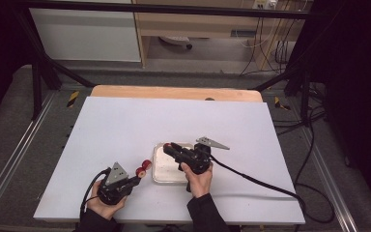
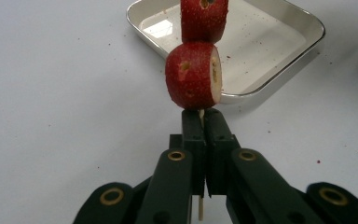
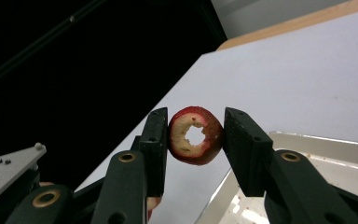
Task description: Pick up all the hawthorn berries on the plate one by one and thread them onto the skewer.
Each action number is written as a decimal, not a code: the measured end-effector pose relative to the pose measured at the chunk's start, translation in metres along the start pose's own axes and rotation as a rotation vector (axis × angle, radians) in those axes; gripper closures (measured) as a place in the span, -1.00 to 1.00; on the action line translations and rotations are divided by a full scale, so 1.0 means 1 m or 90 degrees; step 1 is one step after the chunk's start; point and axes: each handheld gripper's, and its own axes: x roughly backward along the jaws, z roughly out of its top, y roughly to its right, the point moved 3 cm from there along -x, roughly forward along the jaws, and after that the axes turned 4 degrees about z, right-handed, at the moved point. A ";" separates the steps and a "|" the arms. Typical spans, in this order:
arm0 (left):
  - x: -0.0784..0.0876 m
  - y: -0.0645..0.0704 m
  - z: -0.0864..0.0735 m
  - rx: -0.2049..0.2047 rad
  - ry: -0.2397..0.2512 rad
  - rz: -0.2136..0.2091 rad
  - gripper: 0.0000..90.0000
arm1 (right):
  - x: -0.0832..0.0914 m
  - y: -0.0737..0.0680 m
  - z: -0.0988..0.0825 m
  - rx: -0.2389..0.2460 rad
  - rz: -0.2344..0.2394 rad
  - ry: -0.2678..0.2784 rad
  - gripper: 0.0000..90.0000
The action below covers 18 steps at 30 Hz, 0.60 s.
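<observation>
- L gripper (image 2: 200, 122), nearest: jaws pressed tight on skewer (image 2: 200, 212) w/ two red fruit pieces (image 2: 193, 74) threaded, just short of tray.
- R gripper (image 3: 196, 135): pinching a cored fruit ring (image 3: 196, 136), over tray (image 1: 160, 166) on white table (image 1: 125, 125).

The right gripper (image 3: 195, 136) holds a cored red fruit slice (image 3: 195, 136) between its two black jaws, one pad pressing on each side of the skin. The cut face looks back along the jaws, pale flesh ringed in red, with a hole through the middle. Below and to the right lies a shallow white tray (image 3: 307, 140), speckled with red crumbs, on the white table (image 3: 298, 74). At the bottom left corner sits the left gripper's grey plate (image 3: 7, 168)
</observation>
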 end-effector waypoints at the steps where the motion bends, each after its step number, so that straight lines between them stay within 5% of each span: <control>1: 0.000 0.001 0.000 0.002 0.002 -0.001 0.96 | 0.000 -0.001 0.000 0.000 -0.001 0.012 0.37; 18: -0.004 0.018 0.008 0.067 0.019 -0.014 0.96 | -0.010 0.006 -0.007 -0.057 0.010 0.118 0.37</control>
